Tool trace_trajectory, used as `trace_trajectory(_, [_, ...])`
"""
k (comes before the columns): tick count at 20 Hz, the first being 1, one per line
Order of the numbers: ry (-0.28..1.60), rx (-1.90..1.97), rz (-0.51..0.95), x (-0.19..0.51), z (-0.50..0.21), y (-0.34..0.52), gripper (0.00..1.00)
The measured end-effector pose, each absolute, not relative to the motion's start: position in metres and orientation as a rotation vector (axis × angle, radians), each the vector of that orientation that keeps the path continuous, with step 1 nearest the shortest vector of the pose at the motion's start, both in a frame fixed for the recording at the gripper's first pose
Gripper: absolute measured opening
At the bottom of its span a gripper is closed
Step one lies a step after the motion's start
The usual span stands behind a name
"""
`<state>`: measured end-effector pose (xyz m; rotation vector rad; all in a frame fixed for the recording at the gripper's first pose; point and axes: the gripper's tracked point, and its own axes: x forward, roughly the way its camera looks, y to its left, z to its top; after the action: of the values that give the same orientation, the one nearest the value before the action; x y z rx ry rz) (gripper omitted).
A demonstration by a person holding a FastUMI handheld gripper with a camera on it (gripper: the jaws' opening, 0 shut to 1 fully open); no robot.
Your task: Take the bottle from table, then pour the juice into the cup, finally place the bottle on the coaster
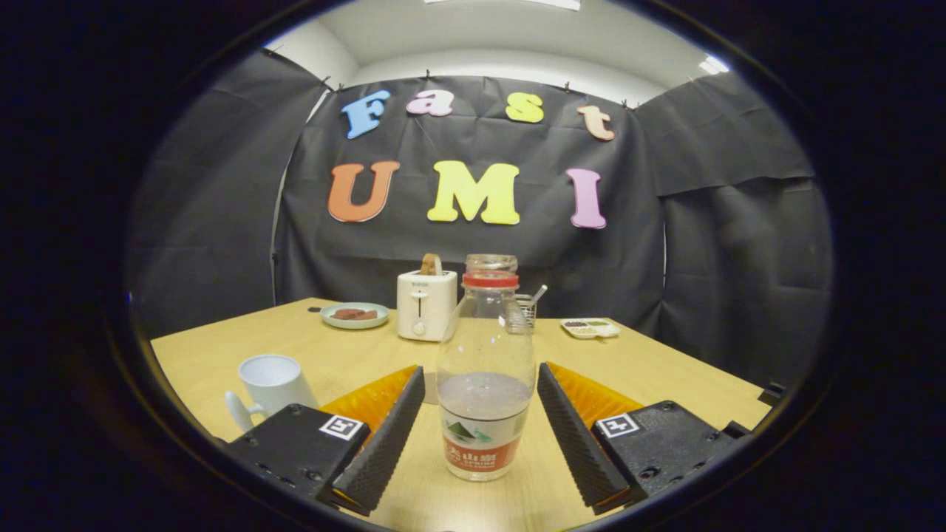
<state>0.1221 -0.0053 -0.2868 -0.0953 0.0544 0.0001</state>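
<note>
A clear uncapped bottle [484, 347] with a red neck ring and a red-and-white label stands upright on the wooden table [665, 369]. Pale liquid fills roughly its lower third. My gripper [480, 372] is open, one finger on each side of the bottle, with a small gap on both sides. A white mug [270, 380] stands to the left, beside the left finger. A grey sliver, perhaps the coaster [430, 390], peeks out between the left fingertip and the bottle; most of it is hidden.
Beyond the bottle stands a white toaster [426, 303] with a bread slice in it. A plate [355, 315] of dark food lies to its left. A wire basket [526, 307] and a small white tray [589, 327] sit to the right.
</note>
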Motion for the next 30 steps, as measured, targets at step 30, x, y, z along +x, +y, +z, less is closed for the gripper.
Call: trace_trajectory(30, [0.03, -0.211, -0.094, 0.113, -0.274, -0.034, 0.82])
